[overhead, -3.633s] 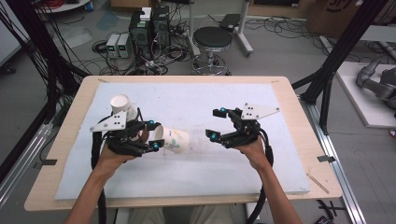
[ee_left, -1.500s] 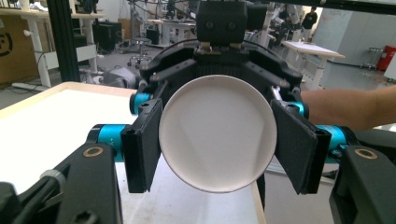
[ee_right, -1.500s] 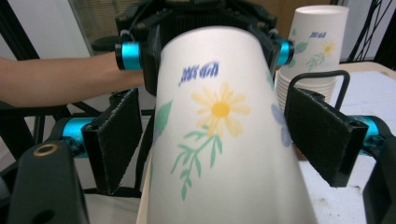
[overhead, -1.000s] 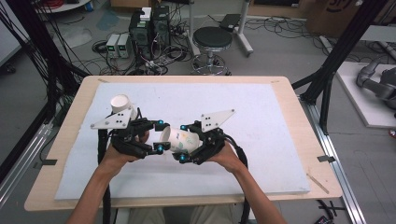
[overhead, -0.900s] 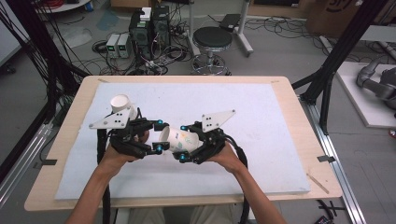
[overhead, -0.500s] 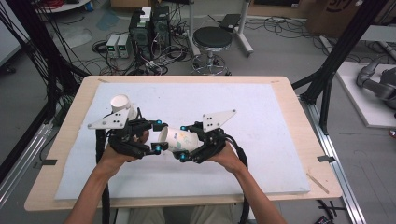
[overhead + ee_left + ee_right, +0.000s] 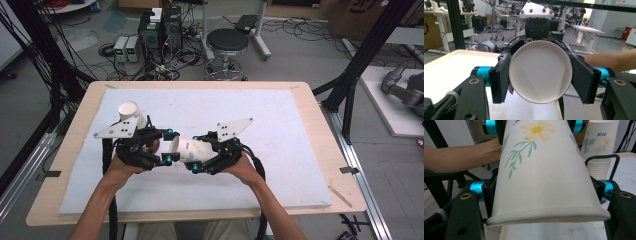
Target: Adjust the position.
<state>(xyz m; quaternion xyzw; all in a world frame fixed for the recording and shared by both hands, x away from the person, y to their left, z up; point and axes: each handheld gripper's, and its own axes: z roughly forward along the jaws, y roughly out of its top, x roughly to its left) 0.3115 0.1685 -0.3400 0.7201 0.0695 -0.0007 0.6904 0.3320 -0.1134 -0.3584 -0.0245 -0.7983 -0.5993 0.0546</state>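
Note:
A paper cup [image 7: 192, 150] printed with flowers lies level above the white mat, held between both grippers. My left gripper [image 7: 169, 146] is shut on its base end; in the left gripper view the cup's round white bottom [image 7: 540, 71] faces the camera with a black jaw pressed on each side. My right gripper [image 7: 196, 154] grips the rim end. Its jaws have just been closing, and in the right gripper view they touch the cup's wall [image 7: 544, 177] on both sides just above the rolled rim. The two grippers face each other, almost touching.
A stack of paper cups [image 7: 131, 112] stands on the mat [image 7: 280, 150] behind the left hand, also seen as the stack [image 7: 602, 150] in the right gripper view. The mat lies on a wooden table [image 7: 320, 120]. A stool and cables are on the floor beyond.
The right gripper came in from the right to the cup held by the left gripper, and its jaws closed onto the rim end. Both hands have since stayed put.

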